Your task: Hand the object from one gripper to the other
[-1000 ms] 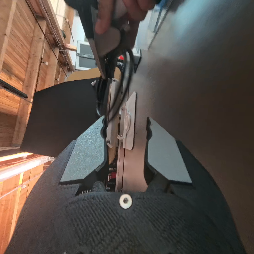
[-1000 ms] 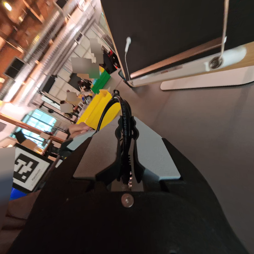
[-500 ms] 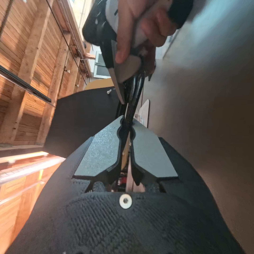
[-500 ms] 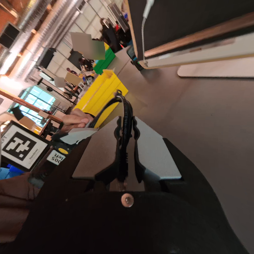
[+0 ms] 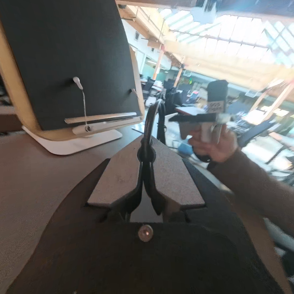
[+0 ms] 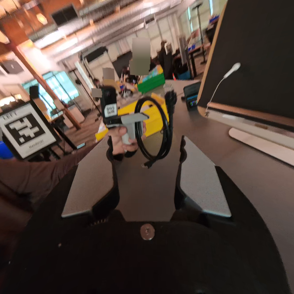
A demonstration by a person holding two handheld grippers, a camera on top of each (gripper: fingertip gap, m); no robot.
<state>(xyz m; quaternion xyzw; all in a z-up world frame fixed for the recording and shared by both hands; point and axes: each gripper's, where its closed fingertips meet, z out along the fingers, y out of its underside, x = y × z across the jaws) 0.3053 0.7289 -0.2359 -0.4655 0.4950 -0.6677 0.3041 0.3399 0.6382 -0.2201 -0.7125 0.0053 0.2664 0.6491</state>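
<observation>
A coiled black cable (image 5: 150,120) is clamped between the fingers of my left gripper (image 5: 146,143), its loop standing up past the tips. My right gripper (image 6: 146,143) is open and empty above the grey table (image 6: 206,152). In the right wrist view the left gripper (image 6: 136,125), held in a hand, shows a little ahead with the cable (image 6: 165,127) hanging from it, plug ends loose. In the left wrist view the right gripper (image 5: 195,133) shows to the right, held in a hand, apart from the cable.
A black board in a wooden rim on a white foot (image 5: 71,63) stands on the table, at the right in the right wrist view (image 6: 254,55). A yellow bin (image 6: 152,122), a green crate (image 6: 151,82), a small screen device (image 6: 191,98) and a marker sign (image 6: 27,128) lie beyond. Spacing between my two grippers at the tips: around 11 centimetres.
My left gripper shut on the cable beside the right one. My right gripper then opened and let go. The two grippers have drawn apart and both views turned upright.
</observation>
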